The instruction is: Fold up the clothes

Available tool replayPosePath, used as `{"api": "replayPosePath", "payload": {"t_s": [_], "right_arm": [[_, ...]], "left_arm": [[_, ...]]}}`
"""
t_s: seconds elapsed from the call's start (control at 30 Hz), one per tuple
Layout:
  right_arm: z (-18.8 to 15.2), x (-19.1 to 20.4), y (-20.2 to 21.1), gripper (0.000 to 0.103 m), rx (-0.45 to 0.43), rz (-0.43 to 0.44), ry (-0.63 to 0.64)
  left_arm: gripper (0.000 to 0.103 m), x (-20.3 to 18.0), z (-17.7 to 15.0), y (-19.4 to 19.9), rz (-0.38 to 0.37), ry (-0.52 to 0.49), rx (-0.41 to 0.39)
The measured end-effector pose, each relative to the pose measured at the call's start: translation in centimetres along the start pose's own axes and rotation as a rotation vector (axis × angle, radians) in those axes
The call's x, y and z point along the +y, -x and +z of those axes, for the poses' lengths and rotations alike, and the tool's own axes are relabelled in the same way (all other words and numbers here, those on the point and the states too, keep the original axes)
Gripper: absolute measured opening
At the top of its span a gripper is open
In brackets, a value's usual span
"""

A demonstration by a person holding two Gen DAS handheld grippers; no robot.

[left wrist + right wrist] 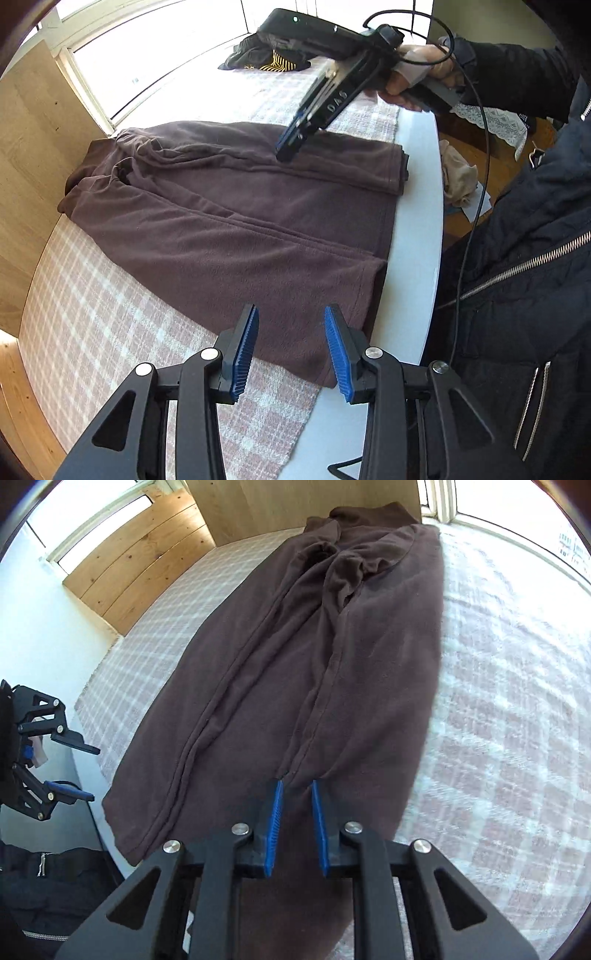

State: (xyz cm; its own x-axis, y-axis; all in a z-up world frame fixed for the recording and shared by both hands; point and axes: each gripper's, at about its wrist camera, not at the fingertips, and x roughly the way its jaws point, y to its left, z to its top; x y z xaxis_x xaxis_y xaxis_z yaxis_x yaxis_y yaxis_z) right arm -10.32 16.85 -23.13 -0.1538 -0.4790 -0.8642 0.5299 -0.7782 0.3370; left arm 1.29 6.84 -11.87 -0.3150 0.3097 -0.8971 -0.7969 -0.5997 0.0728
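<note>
A brown fleece garment lies flat on the plaid cloth, its sides folded inward and its collar toward the wooden wall. My left gripper hovers open over the garment's near hem corner, with nothing between its blue pads. My right gripper, held by a person's hand, points down onto the folded-over panel. In the right wrist view, my right gripper has its pads drawn close with a ridge of the garment pinched between them. The left gripper shows open at that view's left edge.
A plaid cloth covers a white table whose rounded edge runs beside the person's dark jacket. A dark and striped pile of clothes sits at the far end. A wooden panel borders the table.
</note>
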Motion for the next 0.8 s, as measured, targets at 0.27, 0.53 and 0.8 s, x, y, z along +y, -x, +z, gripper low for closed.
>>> {"api": "replayPosePath", "payload": {"t_s": [0.27,0.53,0.8], "right_arm": [[5.6,-1.6,0.6,0.019,0.079,-0.060,0.269],[11.3,-3.2,-0.7,0.007,0.164,-0.099,0.586],[12.6,-1.2,-5.2,0.003,0.265,-0.012,0.782]], "left_arm": [[0.040,-1.7,4.3,-1.9,-0.018,0.223,-0.068],[0.040,-3.5,9.1,-4.9,-0.002,0.484,-0.145],[0.040,-5.0,11.4,-9.9,0.028,0.619,-0.061]]}}
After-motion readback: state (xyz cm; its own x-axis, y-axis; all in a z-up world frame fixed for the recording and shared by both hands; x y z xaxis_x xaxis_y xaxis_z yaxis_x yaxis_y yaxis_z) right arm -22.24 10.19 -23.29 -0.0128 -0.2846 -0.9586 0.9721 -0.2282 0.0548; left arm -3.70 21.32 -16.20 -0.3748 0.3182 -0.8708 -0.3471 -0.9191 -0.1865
